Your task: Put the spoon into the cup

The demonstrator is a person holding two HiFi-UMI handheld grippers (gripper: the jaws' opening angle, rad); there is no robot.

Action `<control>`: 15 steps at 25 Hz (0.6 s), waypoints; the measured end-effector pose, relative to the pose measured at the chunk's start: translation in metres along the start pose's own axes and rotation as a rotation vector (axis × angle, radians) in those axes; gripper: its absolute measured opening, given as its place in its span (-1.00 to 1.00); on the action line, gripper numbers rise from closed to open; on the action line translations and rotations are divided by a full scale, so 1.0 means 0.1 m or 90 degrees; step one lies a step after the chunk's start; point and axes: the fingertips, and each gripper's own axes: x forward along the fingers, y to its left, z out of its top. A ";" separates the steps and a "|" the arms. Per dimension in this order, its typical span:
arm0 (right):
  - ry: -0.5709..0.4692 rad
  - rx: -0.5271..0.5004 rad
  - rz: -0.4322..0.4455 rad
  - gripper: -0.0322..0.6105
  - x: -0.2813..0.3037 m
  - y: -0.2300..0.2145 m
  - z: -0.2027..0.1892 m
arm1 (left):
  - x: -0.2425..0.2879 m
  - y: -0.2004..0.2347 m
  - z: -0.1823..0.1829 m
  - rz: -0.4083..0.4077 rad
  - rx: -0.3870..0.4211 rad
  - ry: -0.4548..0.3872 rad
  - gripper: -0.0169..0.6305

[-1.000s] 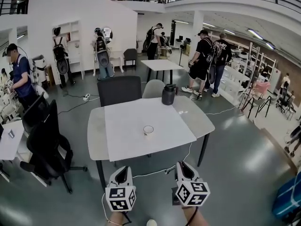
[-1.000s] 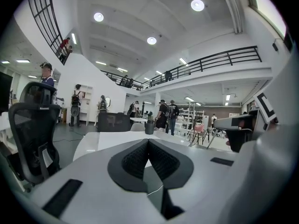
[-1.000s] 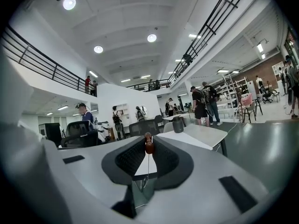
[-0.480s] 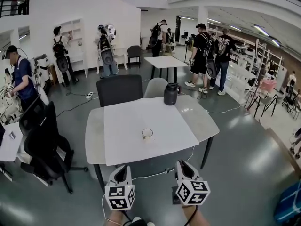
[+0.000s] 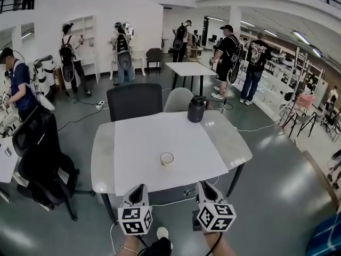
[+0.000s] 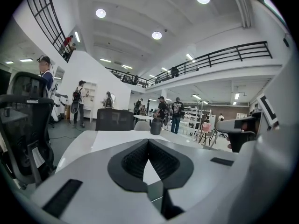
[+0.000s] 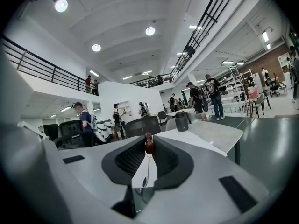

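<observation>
Pinching the spoon [image 7: 148,147] by its brown knobbed handle, the right gripper [image 7: 148,140] is clamped tight, with the thin stem and bowl dangling below the jaws. The left gripper [image 6: 148,143] has its jaws pressed together on nothing. Both hover on the near side of the cup [image 5: 167,158], well apart from it, off the edge of the white table [image 5: 128,143]. The cup stands upright and looks empty, with a black jug [image 5: 196,109] beyond it. By my read the pickup is done; the carry and the drop remain. No brand or writing is legible, only the square markers on the cubes.
</observation>
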 end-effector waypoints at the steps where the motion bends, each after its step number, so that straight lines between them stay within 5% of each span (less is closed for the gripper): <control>1: 0.001 -0.003 0.001 -0.69 0.08 -0.01 0.02 | 0.09 0.02 0.02 0.000 -0.004 -0.001 -0.89; 15: -0.011 -0.016 -0.004 -0.69 1.39 -0.23 0.45 | 1.32 0.45 0.46 0.003 -0.016 -0.024 -0.89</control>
